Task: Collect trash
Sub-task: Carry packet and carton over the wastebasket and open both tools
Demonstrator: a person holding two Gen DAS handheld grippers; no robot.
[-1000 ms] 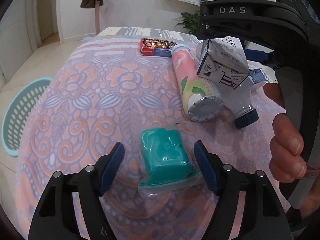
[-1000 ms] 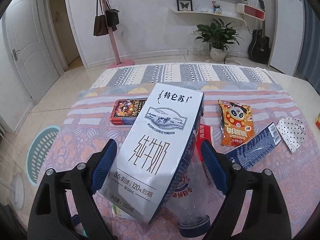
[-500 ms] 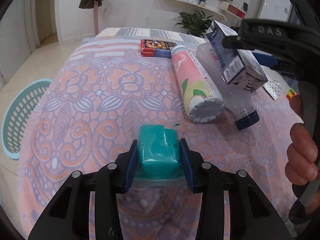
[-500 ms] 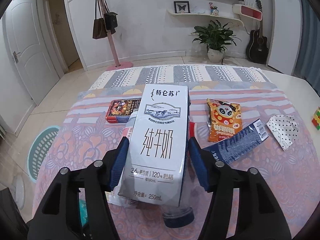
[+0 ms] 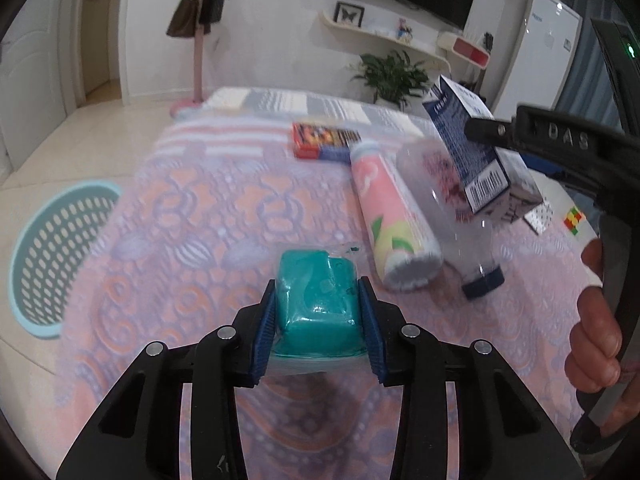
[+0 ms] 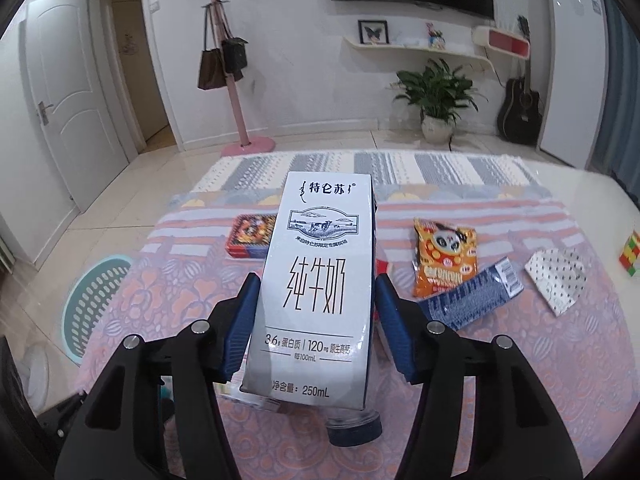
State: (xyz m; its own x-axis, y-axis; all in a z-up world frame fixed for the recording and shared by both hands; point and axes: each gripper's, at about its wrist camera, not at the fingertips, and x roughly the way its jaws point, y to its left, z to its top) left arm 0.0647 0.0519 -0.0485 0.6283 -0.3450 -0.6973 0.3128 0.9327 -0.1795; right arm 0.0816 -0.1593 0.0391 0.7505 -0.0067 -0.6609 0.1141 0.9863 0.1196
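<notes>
My left gripper (image 5: 317, 312) is shut on a teal block in a clear bag (image 5: 318, 300) and holds it above the patterned tablecloth (image 5: 192, 208). My right gripper (image 6: 316, 320) is shut on a white milk carton (image 6: 320, 280) and holds it upright above the table; the carton also shows in the left wrist view (image 5: 476, 152). On the cloth lie a pink tube (image 5: 390, 216), a clear bottle with a dark cap (image 5: 464, 236), a red box (image 6: 250, 237), an orange snack bag (image 6: 446, 256), a blue wrapper (image 6: 474, 298) and a dotted paper (image 6: 558, 276).
A teal laundry basket (image 5: 52, 256) stands on the floor to the left of the table, also seen in the right wrist view (image 6: 94, 300). A colour cube (image 6: 631, 254) sits at the table's right edge. A coat stand (image 6: 236, 92), plant and guitar stand by the far wall.
Both grippers went from open to shut, the left on the teal block, the right on the milk carton. Both have lifted their loads off the cloth.
</notes>
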